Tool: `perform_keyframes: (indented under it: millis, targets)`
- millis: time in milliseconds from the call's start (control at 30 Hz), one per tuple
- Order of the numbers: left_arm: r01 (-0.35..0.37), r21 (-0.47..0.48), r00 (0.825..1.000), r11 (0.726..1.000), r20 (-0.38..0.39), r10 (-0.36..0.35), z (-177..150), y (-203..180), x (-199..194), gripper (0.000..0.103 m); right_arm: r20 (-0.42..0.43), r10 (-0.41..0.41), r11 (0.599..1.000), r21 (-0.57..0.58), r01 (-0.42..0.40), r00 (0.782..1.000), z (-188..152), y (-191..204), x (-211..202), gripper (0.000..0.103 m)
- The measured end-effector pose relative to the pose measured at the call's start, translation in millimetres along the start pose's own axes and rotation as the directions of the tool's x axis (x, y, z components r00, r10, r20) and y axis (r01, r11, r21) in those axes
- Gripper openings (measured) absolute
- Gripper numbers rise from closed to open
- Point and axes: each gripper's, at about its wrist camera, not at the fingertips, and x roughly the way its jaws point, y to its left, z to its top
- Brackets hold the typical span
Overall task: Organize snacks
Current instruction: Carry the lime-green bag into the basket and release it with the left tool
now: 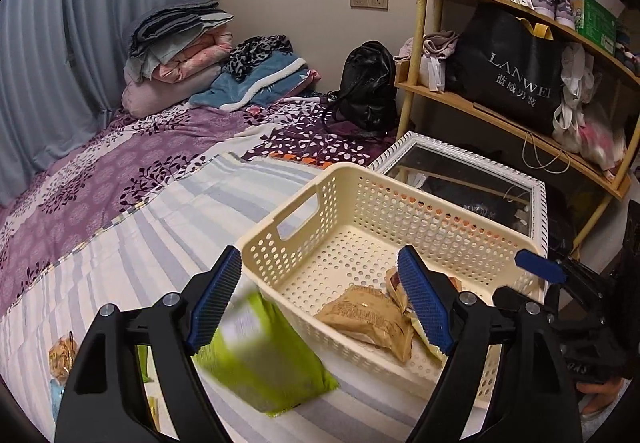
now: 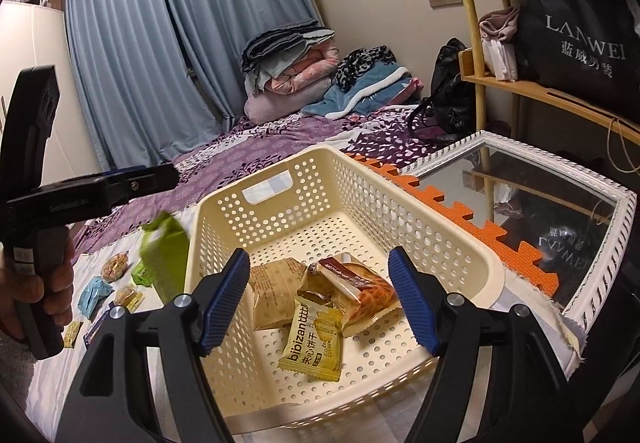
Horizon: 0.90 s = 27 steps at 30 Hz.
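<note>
A cream perforated basket (image 1: 384, 203) (image 2: 280, 183) sits on the bed. It holds several snack packets: a tan packet (image 1: 368, 317) (image 2: 276, 295), a yellow bibizan packet (image 2: 314, 339) and a brown-orange one (image 2: 360, 287). A green snack bag (image 1: 260, 355) (image 2: 166, 259), blurred, is just outside the basket's left wall, below my left gripper (image 1: 320, 299). That gripper is open and empty, and it shows in the right wrist view (image 2: 160, 175). My right gripper (image 2: 320, 303) is open and empty over the basket's near end; one blue pad shows in the left wrist view (image 1: 540, 265).
Several small snacks (image 2: 116, 283) (image 1: 62, 355) lie on the striped sheet left of the basket. A white-framed mirror (image 2: 560, 203), an orange foam mat (image 2: 460, 203) and a wooden shelf (image 1: 500, 111) stand to the right. Folded bedding (image 1: 180, 51) and a black backpack (image 1: 368, 83) lie behind.
</note>
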Motion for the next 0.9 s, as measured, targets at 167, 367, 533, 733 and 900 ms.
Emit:
perform_keyframes:
  millis: [167, 367, 533, 733, 900]
  targets:
    - [-0.058, -0.065, 0.997, 0.996, -0.044, 0.055, -25, 24, 1, 0.092, -0.004, 0.000, 1.000, 0.016, 0.000, 1.000, 0, -1, 5, 0.072]
    - [-0.136, -0.241, 0.983, 0.961, -0.152, 0.101, -57, 68, 26, 0.096, 0.000, 0.007, 1.000, -0.007, -0.007, 1.000, 0, 9, 5, 0.072]
    - [-0.187, -0.295, 0.967, 0.937, -0.224, 0.123, -73, 82, 57, 0.096, 0.009, 0.003, 1.000, -0.009, -0.003, 1.000, 3, 8, 3, 0.072]
    - [-0.208, -0.336, 0.954, 0.918, -0.276, 0.116, -76, 84, 90, 0.099, 0.003, -0.012, 1.000, 0.003, 0.012, 1.000, 2, 2, 6, 0.072]
    - [-0.243, -0.338, 0.940, 0.909, -0.313, 0.135, -82, 88, 113, 0.100, -0.002, -0.023, 1.000, 0.008, 0.023, 1.000, 1, -3, 8, 0.072]
